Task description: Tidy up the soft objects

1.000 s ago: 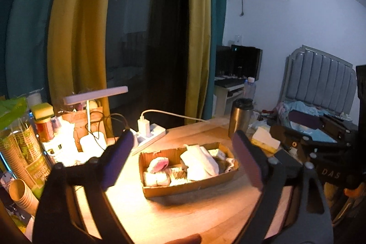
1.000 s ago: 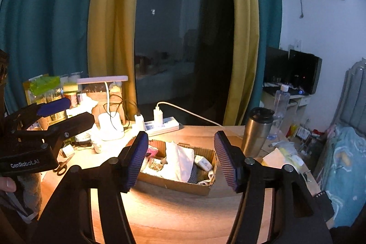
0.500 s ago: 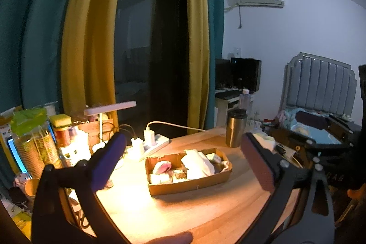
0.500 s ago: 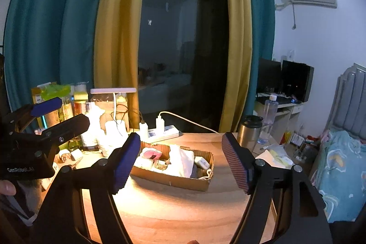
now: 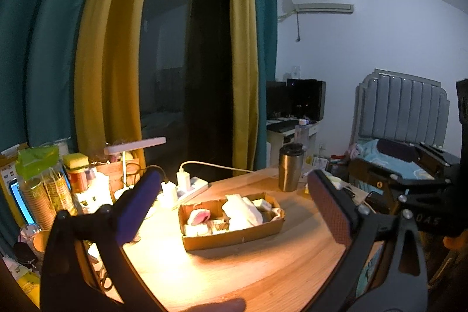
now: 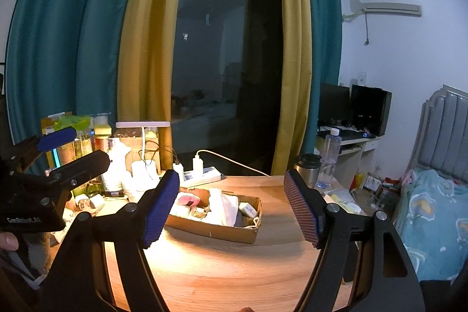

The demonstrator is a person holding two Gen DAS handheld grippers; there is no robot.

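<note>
Soft bits in box, centre of frame on table; both grippers empty, jaws apart, well short of it.

Left gripper spread wide, nothing btwn pads; right gripper also apart, nothing held. Box contents: white cloth bunched mid-box, pink piece at its left end, small pale items around; details too small to tell. Judged light, limp, squashy: cloth will sag and drag neighbours, so pinch a raised fold at top w/ gentle squeeze. Box looks like thin card, prob. slides if nudged; steady it w/ other gripper. Cup stands behind box, upper right of it.
</note>
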